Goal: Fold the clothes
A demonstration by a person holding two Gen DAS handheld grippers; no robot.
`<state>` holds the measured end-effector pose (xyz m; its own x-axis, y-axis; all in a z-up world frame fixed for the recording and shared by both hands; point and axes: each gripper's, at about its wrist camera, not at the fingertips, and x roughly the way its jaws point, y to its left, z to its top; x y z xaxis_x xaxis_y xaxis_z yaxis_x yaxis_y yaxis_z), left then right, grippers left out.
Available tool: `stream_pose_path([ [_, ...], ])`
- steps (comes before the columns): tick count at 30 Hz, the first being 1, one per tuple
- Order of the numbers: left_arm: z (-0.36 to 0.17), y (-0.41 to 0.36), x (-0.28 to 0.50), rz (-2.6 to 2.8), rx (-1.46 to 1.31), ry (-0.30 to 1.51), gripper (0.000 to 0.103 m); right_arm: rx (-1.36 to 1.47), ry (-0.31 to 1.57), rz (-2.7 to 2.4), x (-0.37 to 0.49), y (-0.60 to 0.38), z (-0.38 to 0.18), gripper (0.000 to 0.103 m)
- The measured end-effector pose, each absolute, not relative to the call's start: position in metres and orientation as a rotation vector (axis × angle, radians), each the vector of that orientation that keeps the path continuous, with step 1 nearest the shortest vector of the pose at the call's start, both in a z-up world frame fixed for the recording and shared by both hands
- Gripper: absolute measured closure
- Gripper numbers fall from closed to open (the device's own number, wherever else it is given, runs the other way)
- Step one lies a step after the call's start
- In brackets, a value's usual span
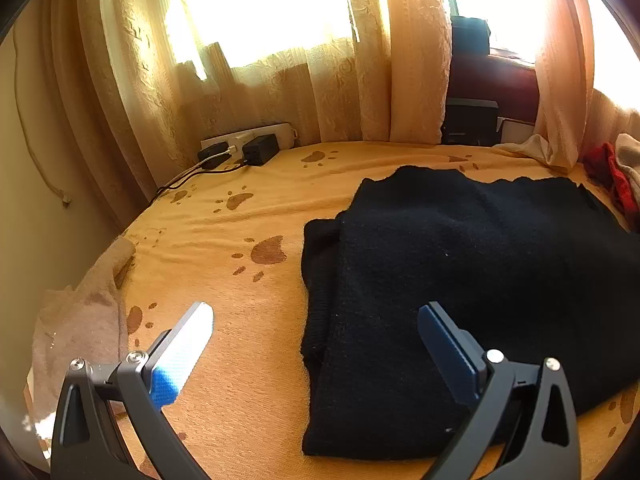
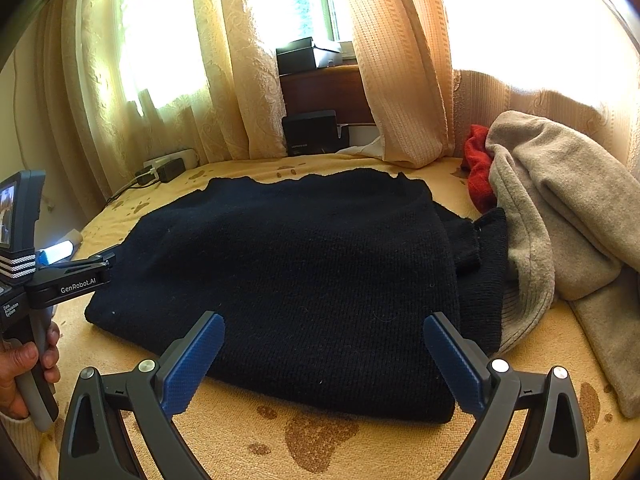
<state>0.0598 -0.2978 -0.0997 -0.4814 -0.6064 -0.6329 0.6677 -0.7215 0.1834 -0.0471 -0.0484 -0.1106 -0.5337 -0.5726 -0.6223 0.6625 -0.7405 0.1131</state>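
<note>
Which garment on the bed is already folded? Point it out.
The black sweater, lying flat in a neat rectangle mid-bed. The grey garment and red one beside it are just heaped.

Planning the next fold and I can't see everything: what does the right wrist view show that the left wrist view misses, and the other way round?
Right wrist only: the grey garment heaped beside the sweater, the left gripper and the hand holding it. Left wrist only: a beige cloth at the bed's left edge. Both: the folded black sweater on the yellow paw-print blanket, a red garment, the power strip, open grippers.
</note>
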Motion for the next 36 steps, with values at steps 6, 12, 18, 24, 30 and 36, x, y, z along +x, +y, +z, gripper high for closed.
stream_pose_path([
  [6, -0.109, -0.309, 0.056, -2.275, 1.010, 0.254, 0.000, 0.855, 0.172, -2.254, -0.048, -0.048, -0.111, 0.001],
  [12, -0.107, -0.364, 0.082, -2.268, 0.988, 0.584, 0.000, 0.896, 0.098, -2.264, -0.057, -0.039, -0.114, 0.001],
  [18, -0.114, -0.417, 0.091, -2.349, 1.003, 1.103, 0.000, 0.880, 0.139, -2.260, -0.054, -0.043, -0.114, 0.001],
  [24, -0.120, -0.433, 0.062, -2.394, 1.044, 1.285, 0.000, 0.873, 0.147, -2.256, -0.053, -0.044, -0.114, 0.001],
  [30, -0.129, -0.419, 0.034, -2.403, 1.118, 1.068, 0.000, 0.879, 0.136, -2.253, -0.054, -0.043, -0.114, 0.001],
  [36, -0.132, -0.400, 0.023, -2.441, 1.129, 0.862, 0.000, 0.885, 0.149, -2.242, -0.056, -0.045, -0.116, 0.001],
])
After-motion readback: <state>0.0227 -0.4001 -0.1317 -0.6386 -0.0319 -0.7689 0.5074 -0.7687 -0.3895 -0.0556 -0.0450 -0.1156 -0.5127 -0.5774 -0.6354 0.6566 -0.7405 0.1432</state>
